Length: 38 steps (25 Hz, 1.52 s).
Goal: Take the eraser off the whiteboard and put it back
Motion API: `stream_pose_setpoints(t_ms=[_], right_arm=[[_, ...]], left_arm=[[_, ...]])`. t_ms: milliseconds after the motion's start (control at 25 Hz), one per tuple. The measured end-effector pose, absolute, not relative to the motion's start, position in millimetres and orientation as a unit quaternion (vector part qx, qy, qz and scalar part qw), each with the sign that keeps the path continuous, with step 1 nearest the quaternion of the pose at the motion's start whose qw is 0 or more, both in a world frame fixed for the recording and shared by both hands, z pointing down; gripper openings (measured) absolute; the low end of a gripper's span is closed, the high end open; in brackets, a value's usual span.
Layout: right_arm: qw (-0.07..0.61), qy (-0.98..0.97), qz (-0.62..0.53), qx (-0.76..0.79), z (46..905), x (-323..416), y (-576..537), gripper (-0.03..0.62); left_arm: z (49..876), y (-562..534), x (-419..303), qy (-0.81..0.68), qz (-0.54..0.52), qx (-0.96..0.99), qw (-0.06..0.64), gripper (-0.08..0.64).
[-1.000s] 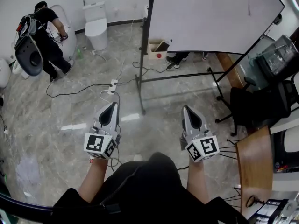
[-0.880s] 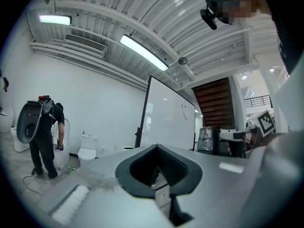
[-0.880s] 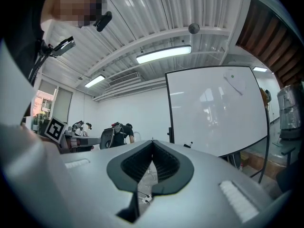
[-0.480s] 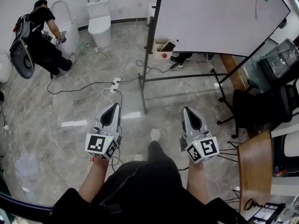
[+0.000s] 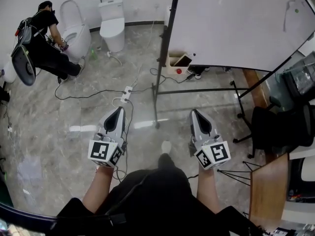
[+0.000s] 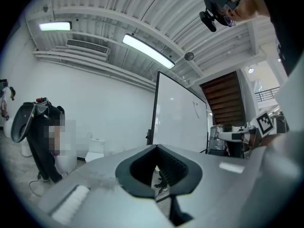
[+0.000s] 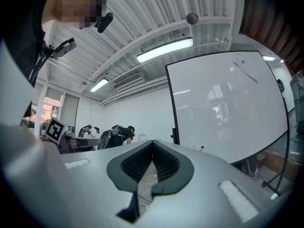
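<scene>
Both your left gripper point(image 5: 118, 112) and right gripper point(image 5: 196, 113) are pinched together at the tips with nothing between them, held level over the floor, well short of the whiteboard point(image 5: 236, 23). I cannot pick out the eraser for sure. A small speck point(image 5: 296, 4) near the board's top right corner may be it, too small to tell.

What could go wrong:
- Cables point(image 5: 93, 93) and a power strip point(image 5: 127, 91) lie between you and the board, and the stand's foot point(image 5: 155, 102) juts toward you. Any of them could trip you.
- Reach the eraser with the jaws together and you will likely knock it off rather than grip it.
- A hard push may shift the board on its stand.

Counted: 2 grippers, 1 whiteboard, 2 toilets point(image 5: 112, 26), 1 person point(image 5: 44, 38) at the far left, 1 box point(image 5: 178, 63) under the board.
</scene>
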State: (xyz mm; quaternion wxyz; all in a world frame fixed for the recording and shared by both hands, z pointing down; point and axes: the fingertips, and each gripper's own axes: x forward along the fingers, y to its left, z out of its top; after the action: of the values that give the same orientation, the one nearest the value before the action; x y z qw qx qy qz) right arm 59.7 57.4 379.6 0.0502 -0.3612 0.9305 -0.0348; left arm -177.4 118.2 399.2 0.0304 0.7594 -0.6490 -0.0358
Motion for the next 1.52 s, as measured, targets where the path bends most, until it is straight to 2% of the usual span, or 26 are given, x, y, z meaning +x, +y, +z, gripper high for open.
stream_pose_setpoints(t_ms=[720, 1520], right_arm=[[0.03, 0.943, -0.06, -0.326, 393.8, 68.1, -137.2, 0.009], [0.021, 0.949, -0.081, -0.304, 413.9, 72.4, -223.2, 0.009]], left_arm=[[389.1, -66.6, -129.6, -0.653, -0.027, 0.756, 0.043, 0.006], [396.6, -137.6, -113.0, -0.668, -0.006, 0.743, 0.051, 0.006]])
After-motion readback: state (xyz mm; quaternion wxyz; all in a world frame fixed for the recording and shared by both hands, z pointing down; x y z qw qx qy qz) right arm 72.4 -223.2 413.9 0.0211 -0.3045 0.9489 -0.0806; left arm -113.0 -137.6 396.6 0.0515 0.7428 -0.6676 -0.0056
